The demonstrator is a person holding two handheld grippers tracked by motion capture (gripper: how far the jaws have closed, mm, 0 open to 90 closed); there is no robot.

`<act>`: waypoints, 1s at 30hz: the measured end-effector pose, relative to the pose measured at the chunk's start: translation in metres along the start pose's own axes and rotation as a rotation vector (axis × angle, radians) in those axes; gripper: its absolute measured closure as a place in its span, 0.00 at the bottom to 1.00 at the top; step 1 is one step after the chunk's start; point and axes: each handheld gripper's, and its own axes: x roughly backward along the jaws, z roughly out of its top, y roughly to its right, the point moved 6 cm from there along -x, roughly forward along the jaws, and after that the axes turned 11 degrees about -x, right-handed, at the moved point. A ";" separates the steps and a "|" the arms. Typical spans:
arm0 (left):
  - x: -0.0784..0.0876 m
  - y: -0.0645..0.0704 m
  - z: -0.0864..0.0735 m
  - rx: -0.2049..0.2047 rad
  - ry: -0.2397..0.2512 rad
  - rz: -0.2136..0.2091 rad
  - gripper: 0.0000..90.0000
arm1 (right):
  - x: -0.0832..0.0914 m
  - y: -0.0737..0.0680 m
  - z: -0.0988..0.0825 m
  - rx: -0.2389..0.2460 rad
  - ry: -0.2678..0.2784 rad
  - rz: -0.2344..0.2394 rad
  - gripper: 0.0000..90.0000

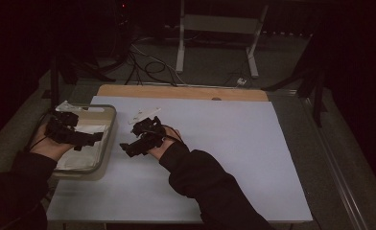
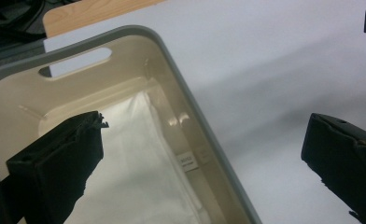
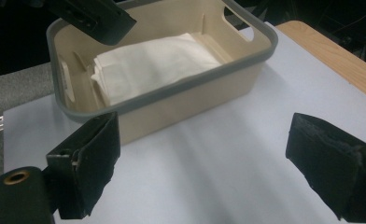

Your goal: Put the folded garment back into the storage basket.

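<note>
A dim room with cables and a metal stand on the floor lies behind a desk [image 1: 224, 158] covered by a pale sheet. A cream bin [image 1: 110, 125] with a grey rim sits at the desk's left edge, and a folded white cloth [image 3: 153, 65] lies flat on its bottom. The left hand-held gripper [image 1: 83, 138] hovers over the bin, its jaws spread wide and empty, one above the cloth and the other out past the rim. The right hand-held gripper [image 1: 128, 147] hangs just right of the bin over bare desk, likewise released and holding nothing. The cloth looks light, soft and limp, likely to sag and unfold if lifted by one layer, so a pinch through the whole stack at a folded edge or corner seems safest. Its long axis runs along the bin's length, away from the person toward the far handle slot [image 2: 76, 62].
</note>
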 end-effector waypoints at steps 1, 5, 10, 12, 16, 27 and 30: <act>-0.002 0.003 0.001 -0.009 -0.005 -0.001 0.00 | 0.002 0.001 -0.002 -0.002 0.000 0.005 0.11; -0.004 0.009 0.004 -0.019 0.003 -0.011 0.00 | 0.005 0.003 -0.007 -0.009 -0.004 0.007 0.11; -0.009 0.020 0.010 -0.043 0.007 -0.014 0.00 | 0.013 0.008 -0.019 -0.009 -0.012 0.012 0.11; -0.010 0.023 0.012 -0.053 0.007 -0.017 0.00 | 0.016 0.010 -0.022 -0.010 -0.008 0.016 0.11; -0.013 0.030 0.015 -0.065 0.012 -0.015 0.00 | 0.023 0.012 -0.032 0.003 -0.016 0.020 0.11; -0.021 0.056 0.021 -0.093 0.029 -0.043 0.00 | 0.037 0.016 -0.055 0.010 -0.022 0.049 0.11; -0.023 0.063 0.023 -0.104 0.029 -0.049 0.00 | 0.039 0.017 -0.062 0.014 -0.021 0.053 0.11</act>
